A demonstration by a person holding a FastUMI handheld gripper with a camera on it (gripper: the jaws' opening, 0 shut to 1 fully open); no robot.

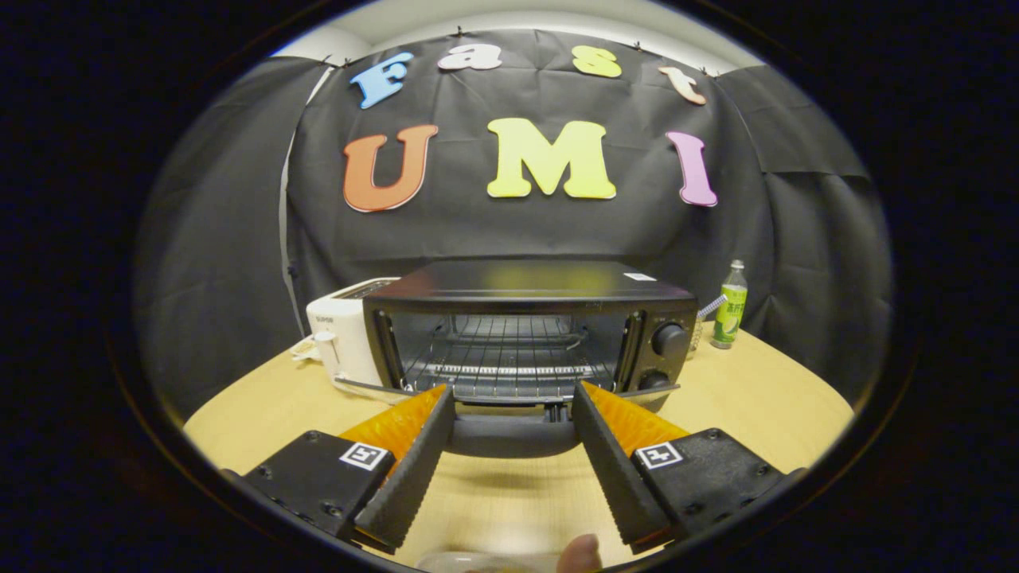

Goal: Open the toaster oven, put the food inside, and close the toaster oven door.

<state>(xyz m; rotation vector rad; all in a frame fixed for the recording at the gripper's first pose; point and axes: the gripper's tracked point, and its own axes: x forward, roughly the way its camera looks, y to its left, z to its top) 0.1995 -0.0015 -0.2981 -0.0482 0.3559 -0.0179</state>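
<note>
In the gripper view the tongs [513, 410] stood wide apart, holding nothing, their tips at the front edge of the toaster oven's [529, 330] lowered door [509, 395]. The rack [505, 358] inside lay bare. A white toaster [338, 334] touched the oven's left side; a green bottle [730, 306] stood right of it on the bench [263, 414].

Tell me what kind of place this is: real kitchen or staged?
Likely a staged recording booth, not a kitchen: black cloth wall, a wooden table holding a toaster oven, door down, with the open gripper just before it.
</note>
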